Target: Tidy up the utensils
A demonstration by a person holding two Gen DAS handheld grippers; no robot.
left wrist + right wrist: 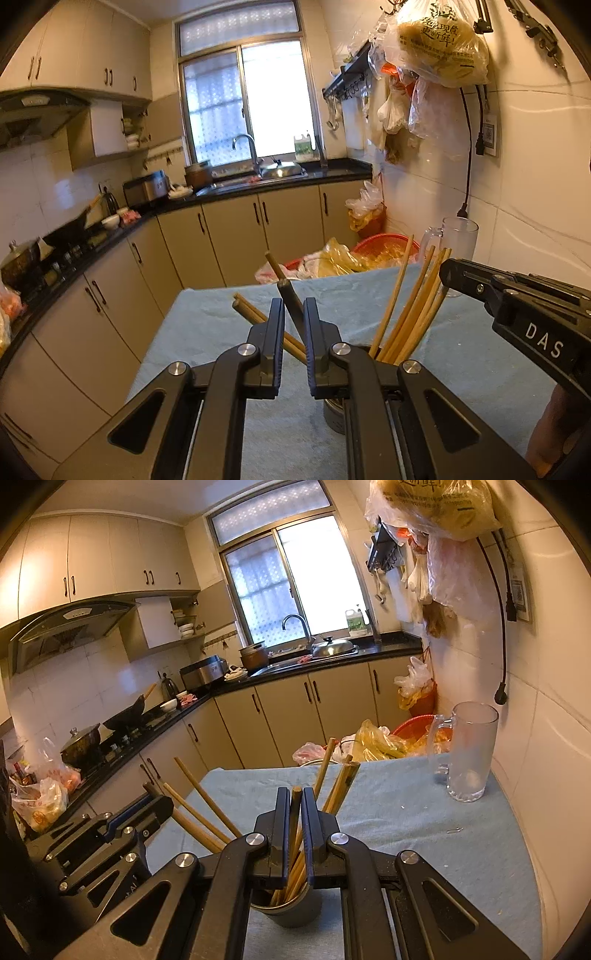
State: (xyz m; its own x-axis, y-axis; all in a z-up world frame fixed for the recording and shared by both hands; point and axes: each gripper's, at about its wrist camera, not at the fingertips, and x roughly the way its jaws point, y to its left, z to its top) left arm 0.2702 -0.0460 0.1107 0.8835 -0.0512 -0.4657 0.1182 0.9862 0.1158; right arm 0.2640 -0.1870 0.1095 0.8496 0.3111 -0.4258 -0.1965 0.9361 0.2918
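A kitchen table draped in a blue cloth (424, 812) fills the foreground as I hold both grippers angled slightly downward over a metal cup (295, 908) of wooden chopsticks (410, 314). My left gripper (294, 314) is nearly closed, its pads pinching a single dark-ended chopstick (288, 295) that leans up and to the left between them; in the right wrist view this gripper (162, 805) enters from the lower left, level with the chopsticks fanning out of the cup. My right gripper (295, 805) is likewise almost shut, gripping one upright chopstick (295, 797) whose top sits just at the fingertips, while the rest of the bundle rises behind and beside it. From the left wrist camera the right gripper (448, 273) reaches in from the right edge, its tip against the tops of the leaning chopsticks, and the cup (334, 417) is mostly hidden behind my own linkage. Only the right wrist view shows the cup's open rim and the sticks inside it, along with the full glass mug (467, 753) standing near the tiled wall and a small paperclip (455, 830) lying on the cloth; the left view shows just the mug's upper part (458, 236).
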